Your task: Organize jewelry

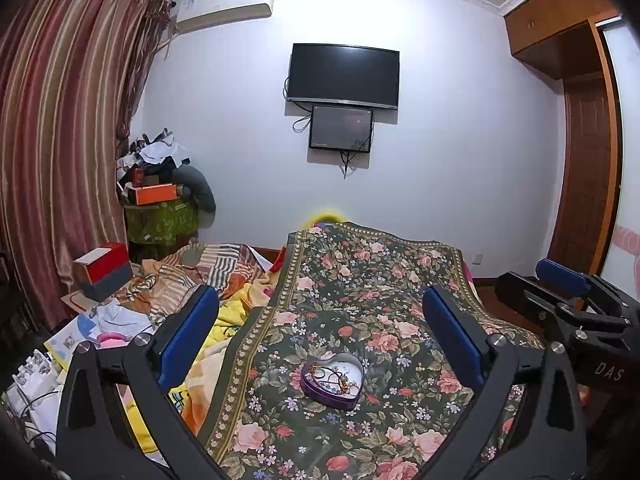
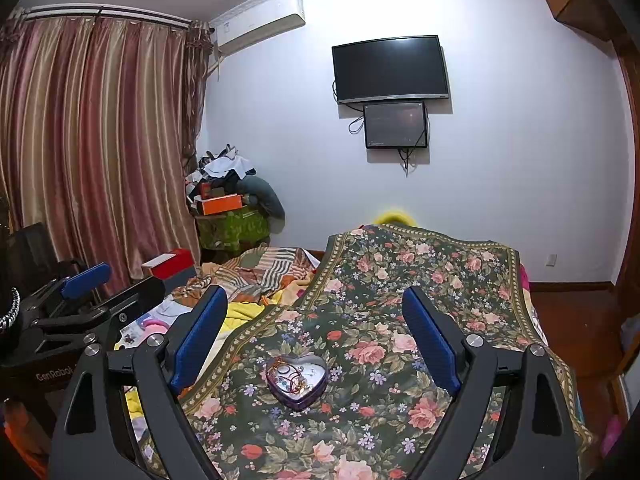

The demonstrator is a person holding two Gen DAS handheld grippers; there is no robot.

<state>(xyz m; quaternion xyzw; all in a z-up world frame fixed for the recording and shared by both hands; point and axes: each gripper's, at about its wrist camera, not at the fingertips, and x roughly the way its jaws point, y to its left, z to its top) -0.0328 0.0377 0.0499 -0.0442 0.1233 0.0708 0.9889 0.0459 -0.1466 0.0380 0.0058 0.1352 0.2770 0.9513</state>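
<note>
A purple heart-shaped tin [image 1: 332, 380] holding tangled jewelry sits on a dark floral cloth [image 1: 360, 280]; it also shows in the right wrist view [image 2: 297, 378]. My left gripper [image 1: 320, 320] is open and empty, held above and short of the tin. My right gripper [image 2: 314, 320] is open and empty, also above and short of the tin. The right gripper appears at the right edge of the left wrist view [image 1: 568, 292]; the left gripper appears at the left of the right wrist view [image 2: 80, 292].
The floral cloth [image 2: 420, 288] covers a raised surface. Left of it lie rumpled bedding [image 1: 208, 276], a red and grey box [image 1: 105, 270] and papers. A cluttered pile [image 1: 160, 184] stands by striped curtains [image 1: 60, 140]. A TV [image 1: 343, 76] hangs on the wall.
</note>
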